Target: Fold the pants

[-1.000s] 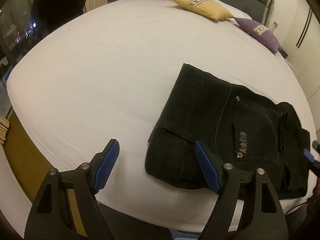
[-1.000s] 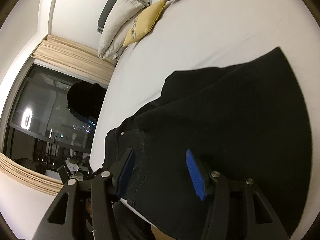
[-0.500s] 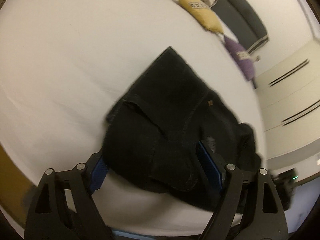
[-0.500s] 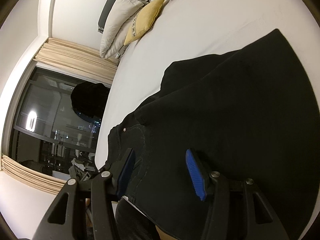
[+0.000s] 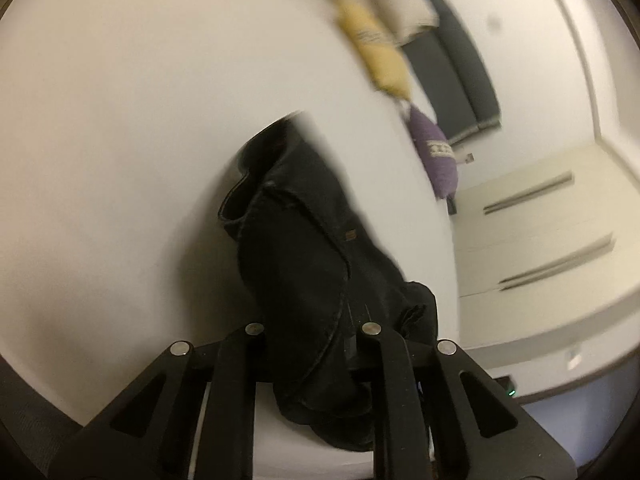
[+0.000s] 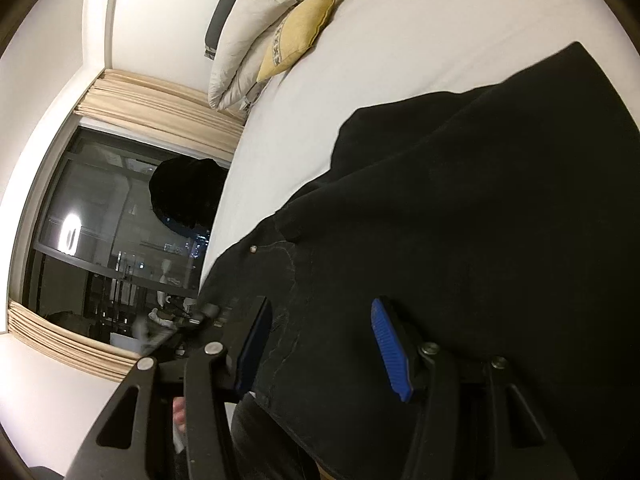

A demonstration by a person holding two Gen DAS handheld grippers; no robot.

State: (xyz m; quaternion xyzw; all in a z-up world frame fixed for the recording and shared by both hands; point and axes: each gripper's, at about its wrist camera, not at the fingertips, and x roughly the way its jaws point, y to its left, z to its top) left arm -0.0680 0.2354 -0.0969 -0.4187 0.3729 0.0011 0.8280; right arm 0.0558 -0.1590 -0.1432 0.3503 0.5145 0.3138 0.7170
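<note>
Two grippers on pants (image 5: 320, 264): left gripper (image 5: 310, 344) just clamped waist edge, was wide; right gripper (image 6: 320, 340) half-open, so we can lift & fold.

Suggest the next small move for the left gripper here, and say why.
Probably lift and carry the gripped edge across the pants to make the fold. The left gripper has closed on the dark cloth at the near edge of the bed, while the right gripper stands open over the other end.
</note>
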